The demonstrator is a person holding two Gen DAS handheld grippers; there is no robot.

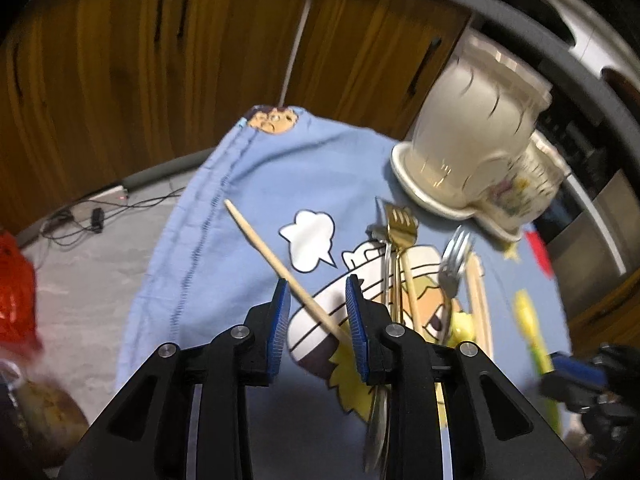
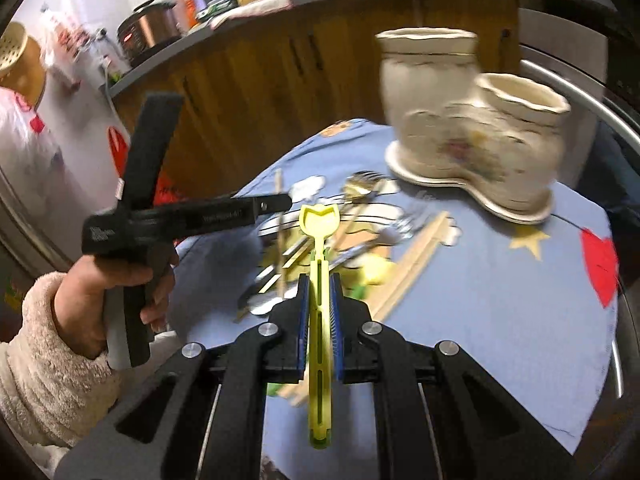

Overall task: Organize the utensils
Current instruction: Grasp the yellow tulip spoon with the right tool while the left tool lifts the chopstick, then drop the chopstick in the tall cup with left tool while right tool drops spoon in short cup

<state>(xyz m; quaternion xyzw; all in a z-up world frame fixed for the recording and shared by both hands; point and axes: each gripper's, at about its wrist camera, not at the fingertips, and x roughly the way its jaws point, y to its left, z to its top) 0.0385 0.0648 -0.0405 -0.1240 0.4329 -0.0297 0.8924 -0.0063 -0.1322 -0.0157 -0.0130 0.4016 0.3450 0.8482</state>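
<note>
Yellow spoon's in your right gripper, chopstick's sitting between the left fingers

Your right gripper [image 2: 319, 304] is clamped on the yellow plastic spoon [image 2: 319, 240], slotted handle running back between the pads, scoop pointing forward over the utensil pile [image 2: 352, 216] toward the cream two-pot holder [image 2: 472, 136]. Your left gripper [image 1: 318, 308] hangs spread apart over the blue cloth [image 1: 248, 184], a wooden chopstick [image 1: 276, 264] lying slantwise between its fingers.

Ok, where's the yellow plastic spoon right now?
Clamped in the right gripper, the yellow plastic spoon points at the utensil pile, the ceramic holder ahead to its right.
</note>
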